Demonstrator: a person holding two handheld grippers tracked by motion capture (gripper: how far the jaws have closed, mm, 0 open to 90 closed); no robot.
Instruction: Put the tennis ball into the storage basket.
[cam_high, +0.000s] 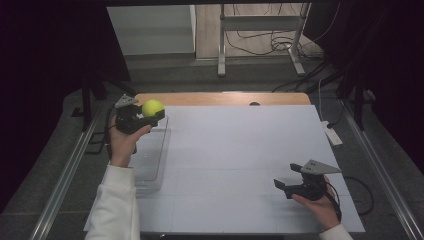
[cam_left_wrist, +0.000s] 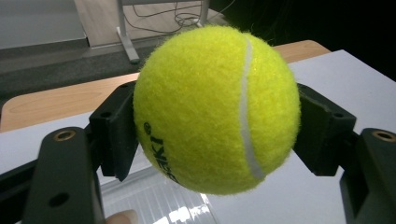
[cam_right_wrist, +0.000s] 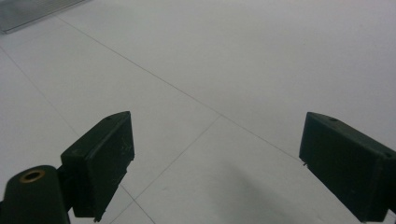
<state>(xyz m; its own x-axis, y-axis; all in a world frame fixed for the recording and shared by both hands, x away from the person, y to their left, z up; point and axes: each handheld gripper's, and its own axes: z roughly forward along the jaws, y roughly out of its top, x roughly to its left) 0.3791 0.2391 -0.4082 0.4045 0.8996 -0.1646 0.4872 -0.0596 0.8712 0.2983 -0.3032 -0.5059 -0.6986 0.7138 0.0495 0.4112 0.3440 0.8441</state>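
The left gripper is clamped on a tennis ball, pads pressing its two sides, held in the air over the far end of the clear plastic tray at the desk's left edge. To set it down well, I'd lower it inside the tray walls before loosening. The right gripper rests wide apart and empty, low over the white sheet.

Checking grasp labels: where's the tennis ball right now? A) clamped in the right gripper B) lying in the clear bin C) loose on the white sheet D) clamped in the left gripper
D: the ball sits squeezed between the left gripper's jaws, held above the bin.
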